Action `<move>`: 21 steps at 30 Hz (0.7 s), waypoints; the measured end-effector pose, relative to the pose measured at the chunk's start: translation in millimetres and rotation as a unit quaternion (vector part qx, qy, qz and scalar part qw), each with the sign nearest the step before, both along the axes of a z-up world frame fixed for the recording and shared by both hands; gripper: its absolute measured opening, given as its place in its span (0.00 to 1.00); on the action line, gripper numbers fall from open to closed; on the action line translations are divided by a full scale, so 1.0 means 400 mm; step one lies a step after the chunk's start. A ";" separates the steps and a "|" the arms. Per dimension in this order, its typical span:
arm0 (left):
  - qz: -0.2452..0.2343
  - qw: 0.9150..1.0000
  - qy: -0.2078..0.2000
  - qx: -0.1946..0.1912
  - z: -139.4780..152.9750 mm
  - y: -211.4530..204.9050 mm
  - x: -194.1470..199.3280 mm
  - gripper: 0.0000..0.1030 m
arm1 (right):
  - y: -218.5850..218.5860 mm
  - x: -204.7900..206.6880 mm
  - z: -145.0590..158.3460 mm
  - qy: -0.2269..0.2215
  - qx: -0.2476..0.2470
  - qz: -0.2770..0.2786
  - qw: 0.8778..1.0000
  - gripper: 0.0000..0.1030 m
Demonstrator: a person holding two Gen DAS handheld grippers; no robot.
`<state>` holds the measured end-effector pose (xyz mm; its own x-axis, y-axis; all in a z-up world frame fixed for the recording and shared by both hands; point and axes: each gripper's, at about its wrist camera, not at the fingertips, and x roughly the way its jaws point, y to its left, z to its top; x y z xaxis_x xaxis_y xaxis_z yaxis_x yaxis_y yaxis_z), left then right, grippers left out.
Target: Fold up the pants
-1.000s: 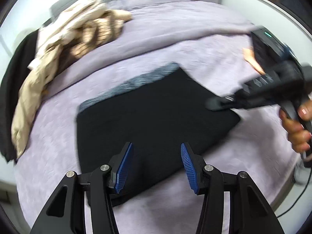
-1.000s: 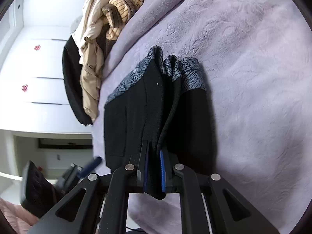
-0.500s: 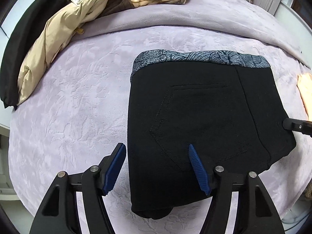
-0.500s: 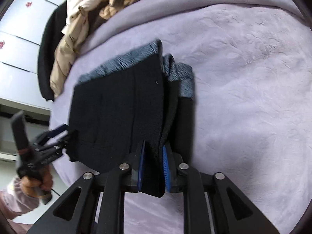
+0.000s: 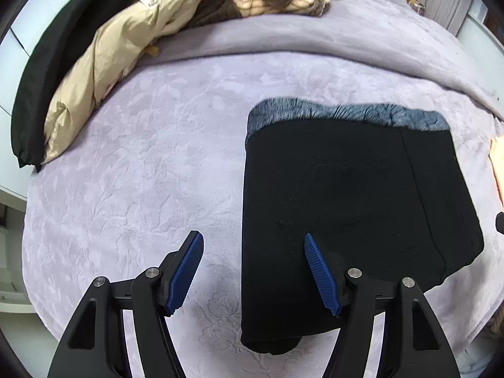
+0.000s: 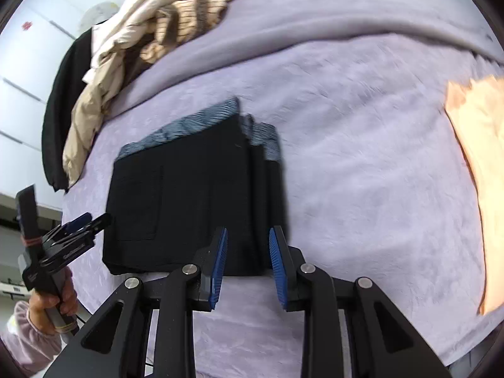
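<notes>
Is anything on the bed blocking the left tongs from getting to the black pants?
Nothing visible does. The left tongs hang open right over the near left edge of the folded black pants, with only bare purple blanket beside them. The clothes pile lies far off.

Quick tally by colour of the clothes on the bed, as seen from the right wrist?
Black: 2, the folded pants and a dark garment at the pile's edge
Beige or cream: 1 heap; separate pieces cannot be told apart
Peach: 1 cloth
Total: 4
</notes>
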<state>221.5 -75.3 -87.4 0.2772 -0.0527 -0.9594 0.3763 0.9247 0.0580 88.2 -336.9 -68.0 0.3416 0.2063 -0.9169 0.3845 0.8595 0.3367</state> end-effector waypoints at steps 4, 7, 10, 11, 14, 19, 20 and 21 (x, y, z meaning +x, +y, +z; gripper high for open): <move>-0.014 1.000 -0.002 0.006 -0.013 -0.006 -0.015 0.69 | 0.080 0.051 -0.040 0.029 -0.015 0.035 0.999 0.30; -0.014 1.000 0.017 0.005 -0.029 -0.006 -0.014 0.90 | 0.108 0.048 -0.106 0.069 -0.018 0.034 0.997 0.29; -0.010 1.000 0.019 -0.003 -0.032 0.001 -0.018 0.90 | 0.090 0.021 -0.126 0.071 0.013 -0.009 0.997 0.29; -0.010 1.000 0.021 -0.005 -0.034 0.005 -0.013 0.90 | 0.084 0.016 -0.126 0.071 0.021 -0.016 0.997 0.29; -0.007 0.999 0.040 -0.012 -0.035 0.011 -0.008 0.90 | 0.081 0.014 -0.126 0.077 0.028 -0.020 0.996 0.30; -0.022 0.998 0.051 -0.013 -0.016 0.033 -0.021 0.90 | 0.095 0.027 -0.112 0.101 0.005 -0.031 0.994 0.35; -0.027 0.998 0.055 -0.016 -0.010 0.042 -0.025 0.90 | 0.100 0.031 -0.106 0.104 0.001 -0.037 0.994 0.38; -0.032 0.998 0.057 -0.017 -0.004 0.046 -0.031 0.90 | 0.105 0.030 -0.099 0.106 -0.001 -0.041 0.994 0.39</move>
<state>209.1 -57.1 -89.0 0.1621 -0.0995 -0.9817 0.4366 0.8994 -0.0190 100.2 -295.0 -107.7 0.1559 0.1840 -0.9705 0.5150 0.8233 0.2388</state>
